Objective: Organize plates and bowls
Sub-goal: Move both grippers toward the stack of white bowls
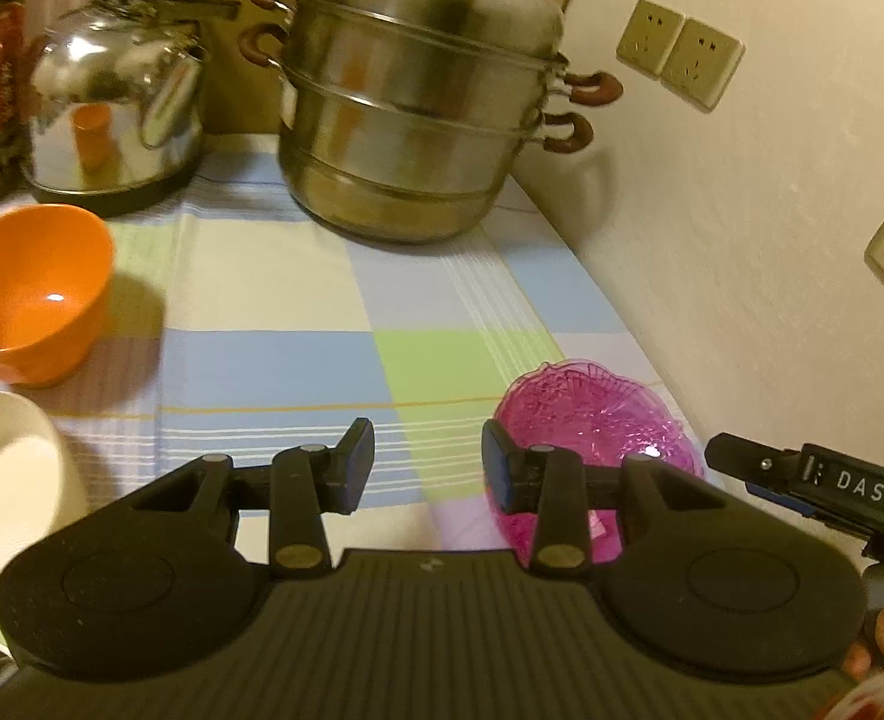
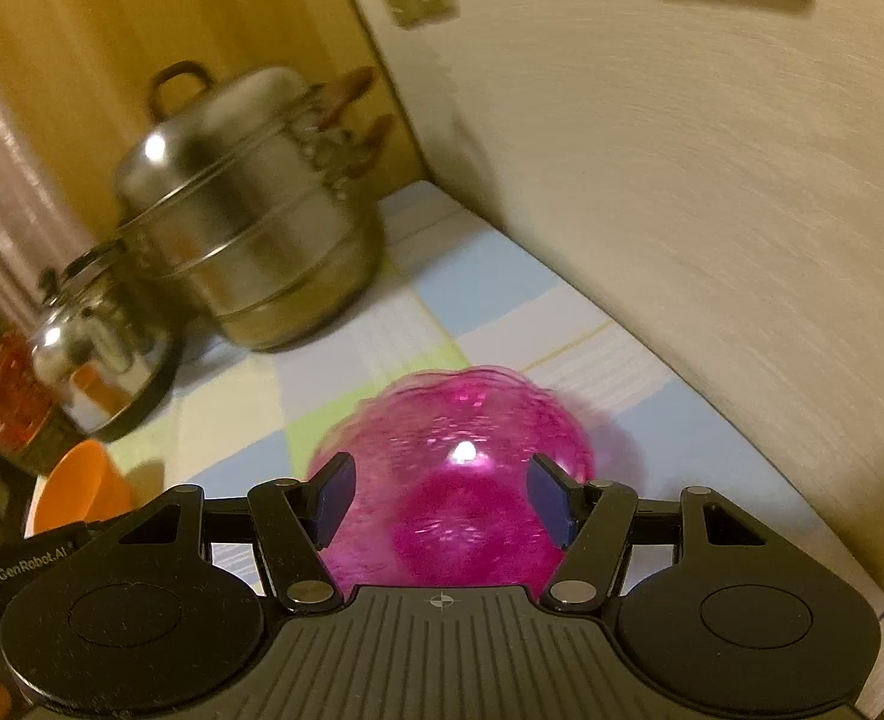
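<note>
A translucent pink bowl (image 1: 592, 420) sits on the checked tablecloth (image 1: 298, 360) close to the right wall. My left gripper (image 1: 429, 465) hovers just left of it, open, with only cloth between its fingers. An orange bowl (image 1: 34, 294) stands at the left, and a white bowl (image 1: 4, 480) lies in front of it. In the right wrist view my right gripper (image 2: 442, 498) stands open above the pink bowl (image 2: 460, 462), whose body shows between and beyond the pads without touching them. The orange bowl (image 2: 82, 492) shows at the far left there.
A tall steel steamer pot (image 1: 418, 108) and a shiny kettle (image 1: 112, 108) stand at the back of the table. The wall with sockets (image 1: 682, 54) runs along the right edge. Part of the right gripper's body (image 1: 832, 486) reaches in at the right.
</note>
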